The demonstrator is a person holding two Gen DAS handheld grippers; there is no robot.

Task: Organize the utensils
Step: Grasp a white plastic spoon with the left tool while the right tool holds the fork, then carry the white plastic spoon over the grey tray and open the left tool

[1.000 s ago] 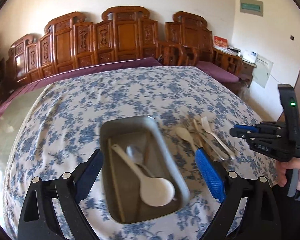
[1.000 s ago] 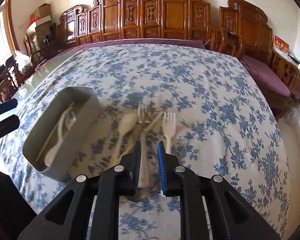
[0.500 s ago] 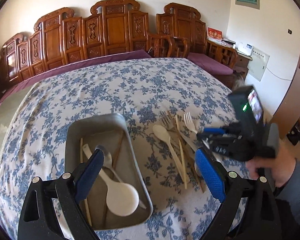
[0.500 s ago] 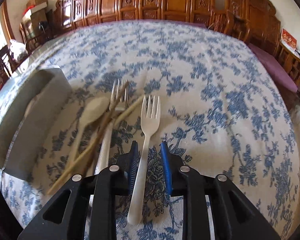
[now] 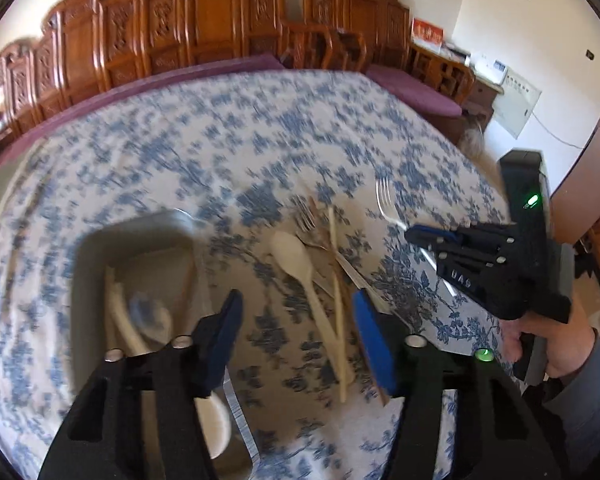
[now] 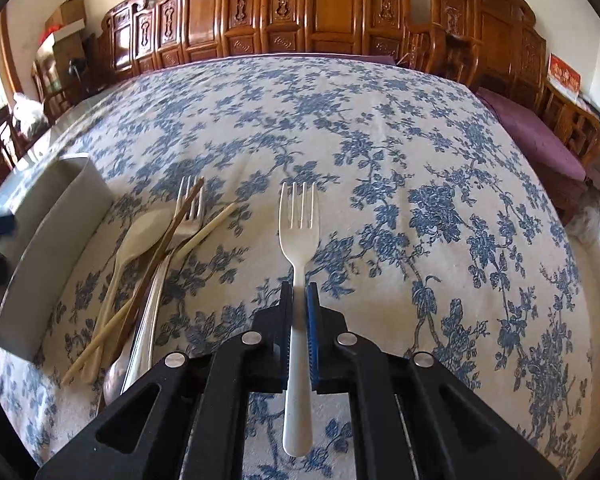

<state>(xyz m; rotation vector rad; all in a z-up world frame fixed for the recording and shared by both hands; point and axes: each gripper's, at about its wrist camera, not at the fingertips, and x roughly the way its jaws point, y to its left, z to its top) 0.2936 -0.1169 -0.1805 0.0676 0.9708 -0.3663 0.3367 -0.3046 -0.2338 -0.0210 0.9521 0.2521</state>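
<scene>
The white fork [image 6: 298,236] lies on the tabletop [image 6: 400,152], its handle pinched as the right claw [image 6: 299,300] closes. The left claw [image 5: 296,340], closing on nothing, hovers over the spoon [image 5: 300,268] beside the tray [image 5: 100,264]. Gripped off-centre, the fork may swivel on lifting.

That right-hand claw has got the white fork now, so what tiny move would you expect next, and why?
Probably a short lift. The right gripper is closing on the white fork by its handle, while the grey tray, already holding spoons, sits off to the left. Raising the fork first should keep it from dragging on the tablecloth or nudging the utensil pile.
</scene>
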